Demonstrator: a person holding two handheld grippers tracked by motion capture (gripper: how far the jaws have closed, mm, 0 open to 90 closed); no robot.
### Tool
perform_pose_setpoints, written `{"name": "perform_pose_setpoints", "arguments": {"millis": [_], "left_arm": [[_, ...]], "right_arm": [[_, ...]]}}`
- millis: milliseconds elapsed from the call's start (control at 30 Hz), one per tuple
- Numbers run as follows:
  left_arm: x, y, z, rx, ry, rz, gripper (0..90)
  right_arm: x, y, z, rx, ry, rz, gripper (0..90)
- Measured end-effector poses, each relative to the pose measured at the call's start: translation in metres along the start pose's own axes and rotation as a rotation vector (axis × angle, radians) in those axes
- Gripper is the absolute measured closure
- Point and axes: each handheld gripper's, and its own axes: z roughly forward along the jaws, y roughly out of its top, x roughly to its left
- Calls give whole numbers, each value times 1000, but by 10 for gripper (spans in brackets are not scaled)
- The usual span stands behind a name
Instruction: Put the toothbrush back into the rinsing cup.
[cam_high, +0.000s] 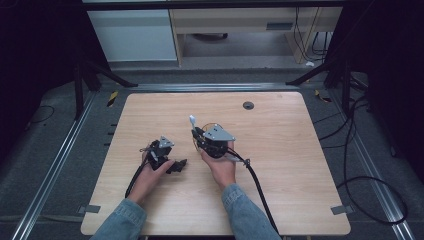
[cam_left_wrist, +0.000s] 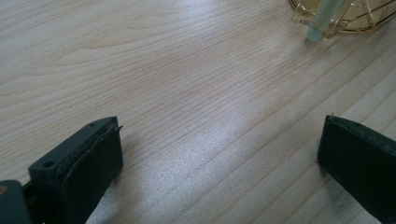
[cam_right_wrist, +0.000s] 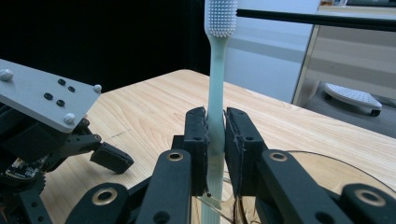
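Note:
A pale green toothbrush (cam_right_wrist: 217, 70) stands upright with its white bristle head at the top. My right gripper (cam_right_wrist: 215, 114) is shut on its handle, and the handle's lower end reaches into a clear amber container (cam_right_wrist: 327, 170). In the high view the right gripper (cam_high: 197, 132) is held above the table's middle, with the toothbrush (cam_high: 192, 120) head sticking out past it. The left gripper (cam_high: 179, 164) sits low to its left. Its jaws stand wide open over bare wood in the left gripper view (cam_left_wrist: 219, 135). The amber container (cam_left_wrist: 355, 16) and the toothbrush tip (cam_left_wrist: 320, 21) lie ahead of them.
The wooden table (cam_high: 280, 150) has a round cable hole (cam_high: 248, 105) near its far edge. Black cables (cam_high: 257, 182) trail from the grippers toward the person. Metal frame legs and floor cables surround the table, and a white cabinet (cam_high: 132, 32) stands behind.

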Motion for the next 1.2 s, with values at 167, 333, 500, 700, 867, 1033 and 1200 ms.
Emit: {"name": "perform_pose_setpoints", "arguments": {"millis": [167, 333, 500, 700, 867, 1033, 1200], "left_arm": [[0, 0, 0, 0, 0, 0, 0], [0, 0, 0, 0, 0, 0, 0], [0, 0, 0, 0, 0, 0, 0], [0, 0, 0, 0, 0, 0, 0], [0, 0, 0, 0, 0, 0, 0], [0, 0, 0, 0, 0, 0, 0], [0, 0, 0, 0, 0, 0, 0]], "right_arm": [[-1, -1, 1, 14, 8, -2, 792], [-1, 0, 2, 21, 16, -5, 791], [-1, 0, 2, 29, 20, -10, 788], [-1, 0, 3, 32, 26, -9, 778], [0, 2, 3, 32, 28, -18, 747], [0, 3, 3, 31, 28, -24, 729], [1, 5, 0, 33, 26, -36, 711]]}}
